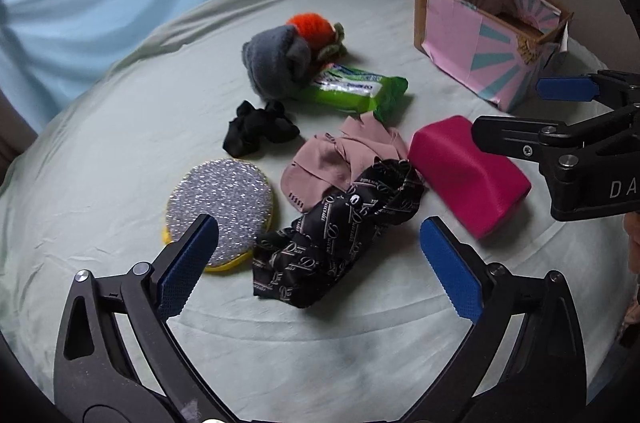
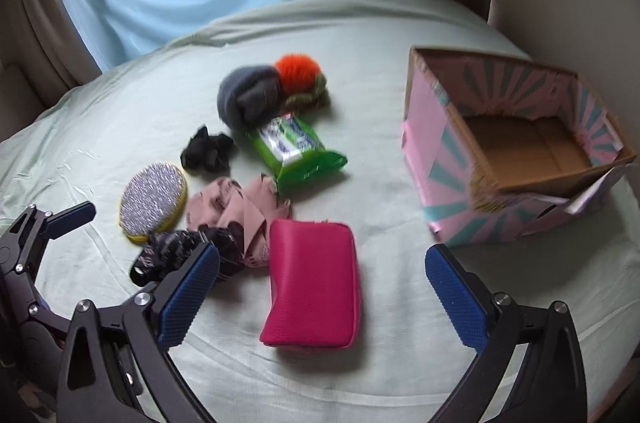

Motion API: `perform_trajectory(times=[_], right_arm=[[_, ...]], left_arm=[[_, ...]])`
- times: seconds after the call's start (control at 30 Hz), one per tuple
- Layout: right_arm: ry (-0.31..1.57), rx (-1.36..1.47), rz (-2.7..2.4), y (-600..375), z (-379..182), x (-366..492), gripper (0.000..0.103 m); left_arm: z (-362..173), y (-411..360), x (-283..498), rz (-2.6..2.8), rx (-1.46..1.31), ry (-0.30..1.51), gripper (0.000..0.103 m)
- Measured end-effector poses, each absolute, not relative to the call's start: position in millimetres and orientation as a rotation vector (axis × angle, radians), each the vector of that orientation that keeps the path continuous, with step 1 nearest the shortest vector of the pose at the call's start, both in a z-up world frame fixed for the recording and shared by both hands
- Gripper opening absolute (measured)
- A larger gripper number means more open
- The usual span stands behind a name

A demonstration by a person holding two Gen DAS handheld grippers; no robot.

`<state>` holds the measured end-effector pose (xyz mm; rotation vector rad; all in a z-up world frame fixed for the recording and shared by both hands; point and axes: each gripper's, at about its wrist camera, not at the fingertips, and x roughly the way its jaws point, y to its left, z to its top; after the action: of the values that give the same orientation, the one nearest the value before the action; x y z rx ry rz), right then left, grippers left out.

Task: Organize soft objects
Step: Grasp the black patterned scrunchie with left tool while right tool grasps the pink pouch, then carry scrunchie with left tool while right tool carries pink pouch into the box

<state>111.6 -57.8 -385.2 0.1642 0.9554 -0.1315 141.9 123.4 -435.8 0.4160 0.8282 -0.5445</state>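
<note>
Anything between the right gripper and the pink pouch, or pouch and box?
Nothing visible. The right gripper hangs open above the pink pouch; only bare bed sheet separates the pouch from the open cardboard box.

Left gripper [image 1: 318, 255]: black two-finger frame with blue textured pads, jaws spread wide, nothing between them, angled downward.
Right gripper [image 2: 322, 281]: same black frame and blue pads, jaws spread wide, holding nothing.
Relation: the two grippers are side by side, apart, each visible at the edge of the other's view.
</note>
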Motion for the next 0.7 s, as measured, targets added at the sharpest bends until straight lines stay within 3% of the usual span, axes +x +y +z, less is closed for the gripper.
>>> perform_trajectory(times=[0.27,0.37,0.57,0.7], right_arm=[[1.018,0.182,-0.131,-57.8,-433.0,122.9,0.099],[1.035,0.205,-0.133,-60.1,-443.9,124.9,0.098],[1.085,0.223,-0.098,-55.7,-455.9,132.4,0.065],[1.092,0.194,-0.106,-53.1,-456.0,131.6,0.055]], left_arm=[[-481.6,105.0,152.0,-0.574,0.504,0.858,0.086],[-490.2,98.6,152.3,-0.572,0.559,0.857,0.075],[-490.1,99.1,152.9,-0.577,0.56,0.884,0.057],[-486.1,100.0,150.8,-0.57,0.559,0.899,0.045]])
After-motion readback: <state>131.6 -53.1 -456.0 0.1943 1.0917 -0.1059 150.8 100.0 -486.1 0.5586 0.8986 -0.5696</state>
